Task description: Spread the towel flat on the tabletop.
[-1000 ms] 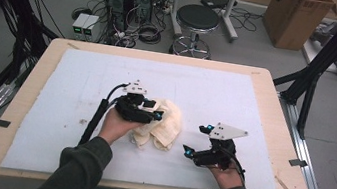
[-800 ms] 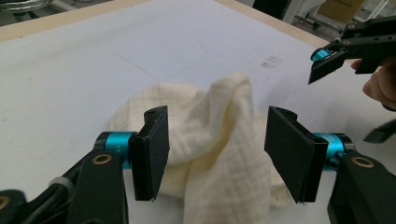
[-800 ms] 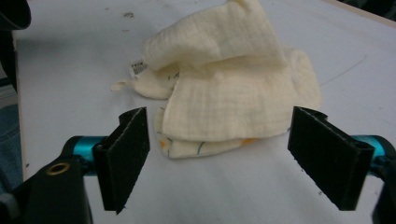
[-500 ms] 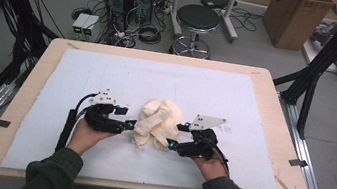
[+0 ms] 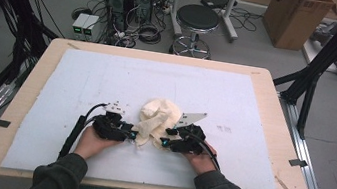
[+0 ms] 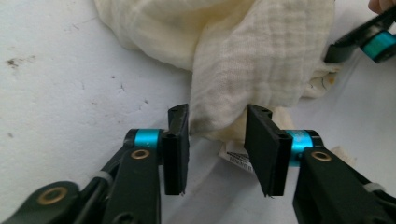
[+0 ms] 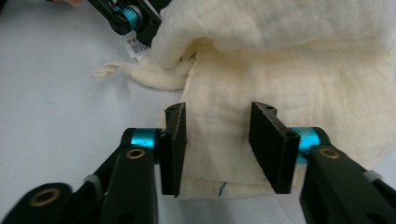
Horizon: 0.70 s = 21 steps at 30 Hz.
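Cloth (image 5: 156, 119) sits between both grippers; left gripper (image 6: 217, 135) and right gripper (image 7: 217, 140) half-closing around its near edge, not yet pinching.

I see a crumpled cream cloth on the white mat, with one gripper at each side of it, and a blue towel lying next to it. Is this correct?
Not quite: no blue towel lies there. The high view shows just the crumpled cream cloth on the white mat, with the left gripper and the right gripper at its two sides.
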Available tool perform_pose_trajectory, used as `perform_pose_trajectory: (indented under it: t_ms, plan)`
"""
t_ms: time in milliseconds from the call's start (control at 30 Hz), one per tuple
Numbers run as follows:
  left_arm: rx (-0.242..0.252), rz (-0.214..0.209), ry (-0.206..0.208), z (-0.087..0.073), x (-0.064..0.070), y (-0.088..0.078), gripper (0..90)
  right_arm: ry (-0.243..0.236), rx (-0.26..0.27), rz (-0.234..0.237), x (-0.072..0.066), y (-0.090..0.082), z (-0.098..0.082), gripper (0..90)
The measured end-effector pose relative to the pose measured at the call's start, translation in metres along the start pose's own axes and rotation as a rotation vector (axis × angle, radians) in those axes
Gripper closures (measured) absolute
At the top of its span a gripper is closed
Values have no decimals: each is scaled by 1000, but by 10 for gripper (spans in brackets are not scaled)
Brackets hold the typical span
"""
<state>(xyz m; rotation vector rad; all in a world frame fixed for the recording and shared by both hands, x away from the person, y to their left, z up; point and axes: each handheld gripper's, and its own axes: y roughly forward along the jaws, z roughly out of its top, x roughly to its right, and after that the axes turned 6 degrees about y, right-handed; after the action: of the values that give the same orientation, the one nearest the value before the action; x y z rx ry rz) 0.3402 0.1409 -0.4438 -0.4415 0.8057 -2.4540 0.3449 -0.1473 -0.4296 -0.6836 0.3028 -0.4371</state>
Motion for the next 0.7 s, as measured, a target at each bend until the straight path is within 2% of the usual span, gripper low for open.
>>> perform_pose_trajectory:
  t_ms: [167, 267, 467, 700]
  plan:
    - [4, 17, 41, 1, 1, -2, 841, -14, -43, -7, 2, 5, -1, 784]
    - [21, 40, 54, 3, 1, -8, 864, -18, -52, 4, 3, 4, -1, 880]
    - [41, 77, 107, 14, 4, -26, 865, 8, 5, 21, 7, -12, -2, 886]
    - [62, 116, 160, 34, 6, -54, 864, -11, 56, 0, 5, -47, 0, 887]
